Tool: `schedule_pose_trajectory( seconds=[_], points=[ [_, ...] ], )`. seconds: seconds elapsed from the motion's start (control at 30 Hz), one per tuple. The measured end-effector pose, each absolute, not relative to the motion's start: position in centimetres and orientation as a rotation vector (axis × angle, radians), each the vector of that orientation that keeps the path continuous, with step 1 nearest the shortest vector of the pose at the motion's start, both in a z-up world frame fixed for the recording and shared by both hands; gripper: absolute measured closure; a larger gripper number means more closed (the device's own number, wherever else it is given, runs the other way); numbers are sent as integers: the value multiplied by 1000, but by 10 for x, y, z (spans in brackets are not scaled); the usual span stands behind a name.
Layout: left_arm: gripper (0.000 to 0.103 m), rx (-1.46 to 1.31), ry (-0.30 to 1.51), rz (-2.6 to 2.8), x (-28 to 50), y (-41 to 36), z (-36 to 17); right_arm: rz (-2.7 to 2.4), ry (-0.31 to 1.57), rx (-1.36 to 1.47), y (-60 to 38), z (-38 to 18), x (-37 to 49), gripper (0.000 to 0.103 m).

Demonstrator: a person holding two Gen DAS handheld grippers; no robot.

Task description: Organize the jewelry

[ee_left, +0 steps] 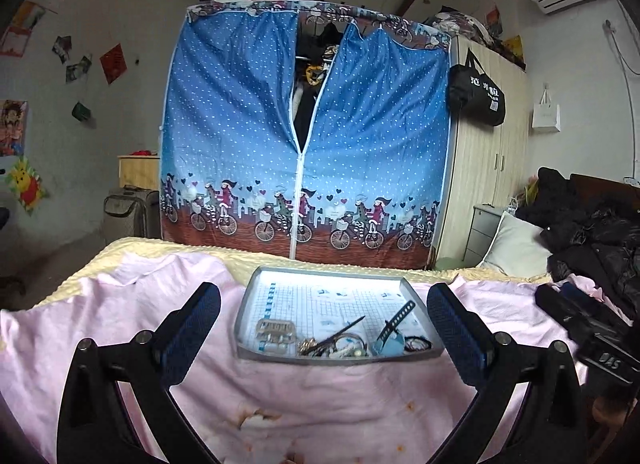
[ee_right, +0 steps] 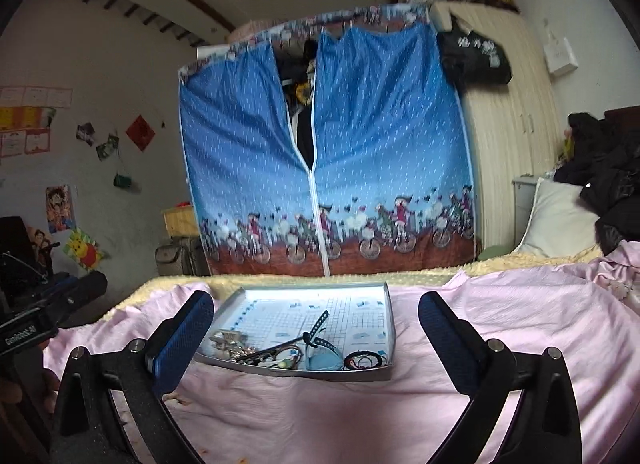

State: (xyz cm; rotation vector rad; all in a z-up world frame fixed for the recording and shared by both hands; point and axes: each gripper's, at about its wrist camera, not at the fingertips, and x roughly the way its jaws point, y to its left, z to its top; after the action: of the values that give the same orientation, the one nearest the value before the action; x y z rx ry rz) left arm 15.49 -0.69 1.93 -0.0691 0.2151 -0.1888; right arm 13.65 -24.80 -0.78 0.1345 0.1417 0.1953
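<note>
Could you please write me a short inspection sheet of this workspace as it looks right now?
Surface: pink sheet on a bed, rumpled.
Job's things: grey tray holding jewelry heaped at its near edge, with a blue watch strap.
Clutter: black coats and a pillow on the bed.
Grippers: left gripper and right gripper both open, empty, short of the tray.
Cables: nothing seen.
Surroundings: blue fabric wardrobe, part unzipped.

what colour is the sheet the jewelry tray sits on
Pale pink. The sheet under the tray shows best in the right wrist view.
</note>
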Motion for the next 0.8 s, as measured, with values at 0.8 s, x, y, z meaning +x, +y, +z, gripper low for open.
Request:
schedule_pose_trajectory(
  seconds=[0.8],
  points=[
    [2, -63, 231, -148, 10, 8, -16, 184, 172, 66, -222, -34, 14, 0]
  ],
)
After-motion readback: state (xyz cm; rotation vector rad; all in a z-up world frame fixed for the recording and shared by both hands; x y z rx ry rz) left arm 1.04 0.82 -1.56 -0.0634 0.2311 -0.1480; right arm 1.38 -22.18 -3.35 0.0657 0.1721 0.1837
